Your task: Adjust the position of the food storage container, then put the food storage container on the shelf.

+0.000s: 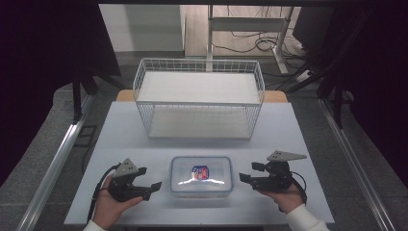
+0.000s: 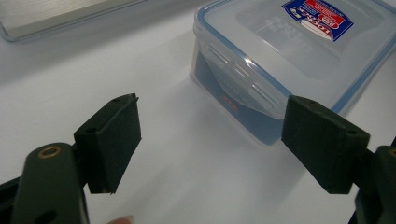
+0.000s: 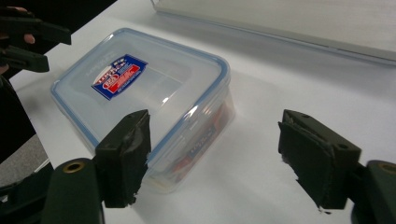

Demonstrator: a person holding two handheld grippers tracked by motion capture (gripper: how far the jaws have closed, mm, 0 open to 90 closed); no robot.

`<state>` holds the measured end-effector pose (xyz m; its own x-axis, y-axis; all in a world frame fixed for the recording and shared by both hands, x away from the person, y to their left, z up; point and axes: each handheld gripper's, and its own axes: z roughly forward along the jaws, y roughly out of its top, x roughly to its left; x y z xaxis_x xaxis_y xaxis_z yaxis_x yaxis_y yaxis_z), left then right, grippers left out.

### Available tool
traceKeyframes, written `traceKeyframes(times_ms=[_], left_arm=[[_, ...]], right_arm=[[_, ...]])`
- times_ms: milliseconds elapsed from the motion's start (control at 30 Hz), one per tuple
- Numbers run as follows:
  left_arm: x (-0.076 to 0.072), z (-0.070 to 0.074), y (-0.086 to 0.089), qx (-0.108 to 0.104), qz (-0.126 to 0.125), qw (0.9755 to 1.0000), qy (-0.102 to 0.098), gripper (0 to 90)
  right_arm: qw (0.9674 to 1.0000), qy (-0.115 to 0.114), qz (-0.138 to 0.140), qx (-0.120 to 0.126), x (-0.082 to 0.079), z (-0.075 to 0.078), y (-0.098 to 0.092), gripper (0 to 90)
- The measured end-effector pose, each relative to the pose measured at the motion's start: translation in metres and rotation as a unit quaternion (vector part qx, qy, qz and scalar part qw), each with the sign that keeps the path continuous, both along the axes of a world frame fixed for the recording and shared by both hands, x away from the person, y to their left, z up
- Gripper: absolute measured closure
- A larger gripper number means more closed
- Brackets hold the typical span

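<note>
A clear plastic box with a blue-rimmed snap lid and a red and blue label sits lid-on near the table's front edge. My left gripper rests just left of it, jaws open and empty, pointing at the box. In the left gripper view the box lies beyond the open left gripper, its side latch facing me. My right gripper stands just right of the box, also open with nothing between its pads. In the right gripper view the box lies ahead-left of the right gripper; something red and dark shows through its wall.
A white wire basket with two shelves stands at the back middle of the white table. Its lower tray edge lies beyond the box. A desk frame and cables are on the floor behind.
</note>
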<state>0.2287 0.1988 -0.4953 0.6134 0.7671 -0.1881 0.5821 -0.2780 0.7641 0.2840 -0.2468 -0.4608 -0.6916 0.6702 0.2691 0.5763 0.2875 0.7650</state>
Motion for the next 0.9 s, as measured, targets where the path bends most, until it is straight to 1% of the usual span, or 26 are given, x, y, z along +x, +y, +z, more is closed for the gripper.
traceKeyframes(times_ms=[233,333,367,400,433,600,667,700,733,767,833,900], left_arm=[[0.000,0.000,0.000,-0.004,0.004,1.0000,0.003,19.2],[0.002,-0.001,0.000,-0.001,0.013,0.9999,0.005,17.5],[0.002,-0.001,0.000,-0.001,0.013,0.9999,0.005,16.8],[0.004,0.000,-0.001,-0.010,0.014,0.9998,0.013,16.0],[0.004,0.000,-0.001,-0.010,0.014,0.9998,0.013,15.2],[0.011,0.003,-0.007,-0.027,0.007,0.9993,0.026,13.1],[0.013,0.005,-0.009,-0.035,0.005,0.9989,0.031,12.6],[0.015,0.005,-0.010,-0.041,0.004,0.9986,0.034,12.4],[0.019,0.006,-0.012,-0.060,0.005,0.9973,0.041,12.6],[0.019,0.006,-0.012,-0.060,0.005,0.9973,0.041,12.6],[0.023,0.006,-0.014,-0.076,0.004,0.9958,0.049,12.7],[0.027,0.007,-0.016,-0.088,0.003,0.9944,0.058,12.8]], right_arm=[[1.0000,0.003,0.002,-0.005,-0.001,-0.003,0.002,22.6],[0.9999,0.014,0.008,0.004,-0.001,-0.005,0.007,22.5],[0.9998,0.014,0.011,0.003,-0.001,-0.006,0.009,22.4],[0.9998,0.014,0.014,0.000,-0.001,-0.007,0.010,22.3],[0.9998,0.014,0.014,0.000,-0.001,-0.007,0.010,22.3],[0.9997,0.021,0.014,-0.005,-0.001,-0.014,0.013,22.3],[0.9998,0.016,0.007,-0.005,-0.002,-0.015,0.012,22.7],[0.9999,0.011,0.002,0.000,-0.003,-0.016,0.010,22.8],[0.9999,0.010,0.003,0.001,-0.004,-0.016,0.009,22.8],[0.9999,0.010,0.003,0.001,-0.004,-0.016,0.009,22.8],[0.9999,0.011,0.002,0.003,-0.005,-0.017,0.007,22.8],[0.9999,0.012,0.006,0.003,-0.005,-0.017,0.007,22.8]])
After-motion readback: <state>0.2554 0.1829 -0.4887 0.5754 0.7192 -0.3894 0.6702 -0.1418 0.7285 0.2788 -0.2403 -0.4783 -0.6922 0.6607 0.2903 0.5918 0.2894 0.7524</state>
